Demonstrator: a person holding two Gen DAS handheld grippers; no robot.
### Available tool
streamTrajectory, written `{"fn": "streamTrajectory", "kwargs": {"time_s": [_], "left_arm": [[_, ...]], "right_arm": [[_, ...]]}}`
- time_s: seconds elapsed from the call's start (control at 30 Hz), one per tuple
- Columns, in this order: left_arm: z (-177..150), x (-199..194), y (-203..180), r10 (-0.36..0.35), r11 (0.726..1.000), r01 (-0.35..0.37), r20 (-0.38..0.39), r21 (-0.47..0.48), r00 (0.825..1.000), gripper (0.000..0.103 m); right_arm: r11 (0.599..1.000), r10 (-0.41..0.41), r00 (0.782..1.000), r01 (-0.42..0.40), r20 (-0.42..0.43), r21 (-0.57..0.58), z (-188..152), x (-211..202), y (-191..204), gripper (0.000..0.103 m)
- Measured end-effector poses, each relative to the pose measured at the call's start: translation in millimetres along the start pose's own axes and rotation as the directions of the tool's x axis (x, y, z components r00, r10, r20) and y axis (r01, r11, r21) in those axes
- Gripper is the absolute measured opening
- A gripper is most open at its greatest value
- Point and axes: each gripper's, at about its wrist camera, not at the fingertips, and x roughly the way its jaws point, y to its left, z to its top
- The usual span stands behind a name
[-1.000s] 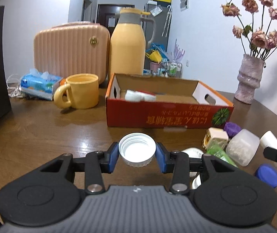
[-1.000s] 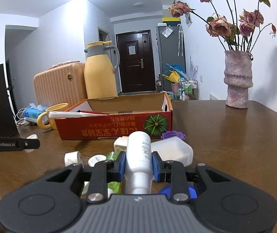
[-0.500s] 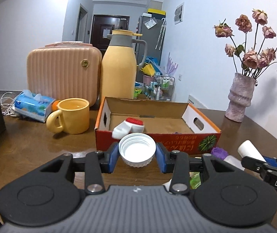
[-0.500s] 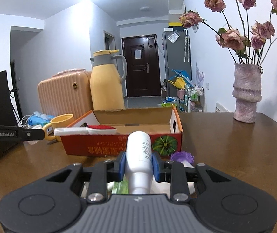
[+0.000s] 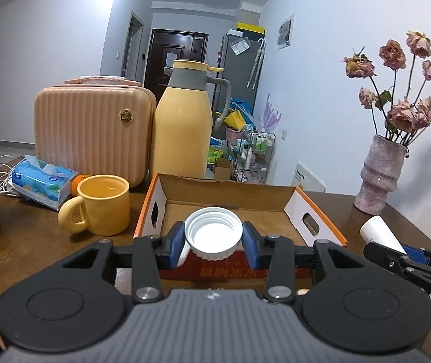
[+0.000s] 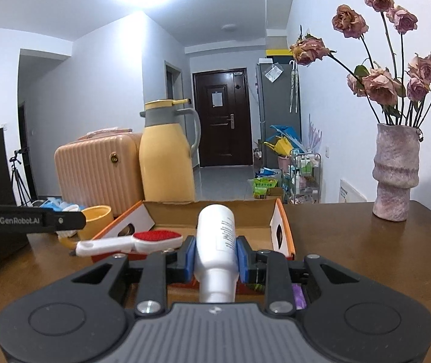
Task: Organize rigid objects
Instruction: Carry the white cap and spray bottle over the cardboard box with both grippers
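A white screw cap (image 5: 213, 232), its hollow side facing the camera, sits clamped between the blue pads of the left gripper (image 5: 213, 242), whose jaws stand only slightly apart, closed on the cap's ribbed rim. It hangs above the near wall of an open cardboard box (image 5: 315, 208) with orange edges. The right gripper (image 6: 215, 258) has its jaws drawn in tight on a white bottle (image 6: 216, 242), held lengthwise with its narrow neck pointing back toward the camera and its rounded base forward, also in front of the box.

Only the right wrist view shows a white-handled brush with a red pad (image 6: 130, 242), lying across the box's left corner, and something purple (image 6: 298, 295) low behind the gripper. Only the left wrist view shows the box's brown floor, a tissue pack (image 5: 43, 181) and an orange (image 5: 77, 181) behind a yellow mug (image 5: 103, 204).

All of it rests on a brown wooden table (image 6: 366, 242). Behind the box stand a yellow thermos jug (image 5: 183, 121) and a ribbed peach case (image 5: 91, 133); a pink vase of dried roses (image 6: 395, 175) stands to the right. Beyond lie white walls, a dark door (image 6: 223, 121) and a grey fridge (image 6: 279, 106).
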Motion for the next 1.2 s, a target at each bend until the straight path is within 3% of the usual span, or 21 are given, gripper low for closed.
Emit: {"fn": "streamTrajectory", "kwargs": {"time_s": [0.43, 0.9, 1.2], "left_arm": [[18.0, 49.0, -11.8, 0.032, 0.999, -0.032, 0.012, 0.003, 0.999, 0.041], [32.8, 109.4, -21.2, 0.064, 0.998, -0.064, 0.003, 0.017, 0.998, 0.041], [32.1, 168.2, -16.2, 0.119, 0.993, -0.117, -0.132, 0.025, 0.984, 0.041]], "right_arm": [[1.0, -0.009, 1.0, 0.009, -0.005, -0.004, 27.7, 54.4, -16.8, 0.027], [0.998, 0.023, 0.996, -0.027, -0.087, -0.049, 39.0, 126.7, -19.1, 0.027], [0.991, 0.062, 0.968, -0.088, -0.242, -0.097, 30.2, 196.3, -11.9, 0.027]]}}
